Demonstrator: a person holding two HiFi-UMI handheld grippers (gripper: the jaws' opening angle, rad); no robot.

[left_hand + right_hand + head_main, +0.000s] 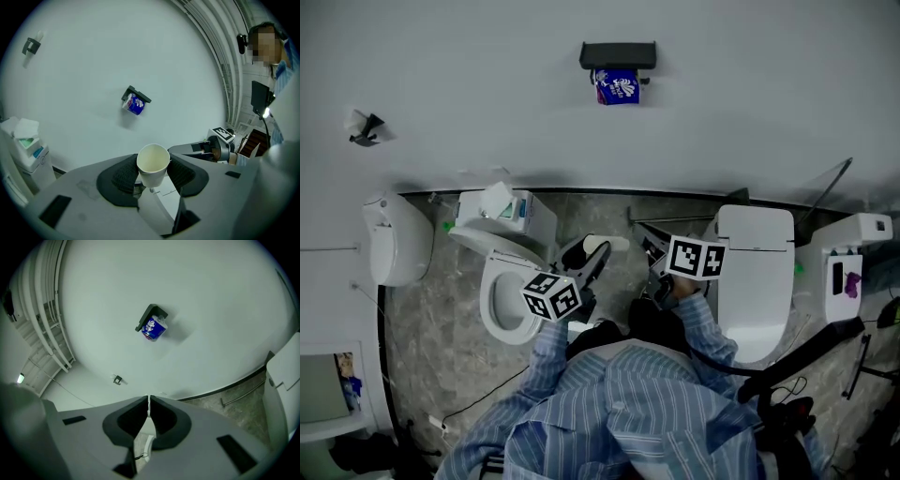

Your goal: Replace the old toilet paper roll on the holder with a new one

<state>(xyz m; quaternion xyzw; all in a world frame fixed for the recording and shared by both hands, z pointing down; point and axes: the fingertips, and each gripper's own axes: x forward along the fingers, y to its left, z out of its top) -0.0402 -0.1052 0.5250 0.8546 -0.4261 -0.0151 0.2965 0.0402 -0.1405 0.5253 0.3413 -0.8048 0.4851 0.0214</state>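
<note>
Pinching a white hollow tube (153, 161) between the ribbed black pads (121, 177) of the left gripper (153, 178), the tube upright in the grip, its open end showing. Pressing the jaws of the right gripper (149, 405) together tip to tip, nothing caught between them. Pointing both grippers toward a pale wall (469, 84), side by side and apart, the left one's marker cube (551, 295) sitting lower in the head view than the right one's. Reaching out from blue-striped sleeves (548, 361). Facing, well ahead of both sets of tips and touching neither, a black holder (618, 54) fixed on that wall, carrying a blue-wrapped roll (618, 90) just beneath it. Standing over a mottled stone floor (441, 328), between an open toilet (486, 309) at the left and a closed toilet (757, 281) at the right. Showing, in the left gripper view, the right gripper off to the right of the tube.
</note>
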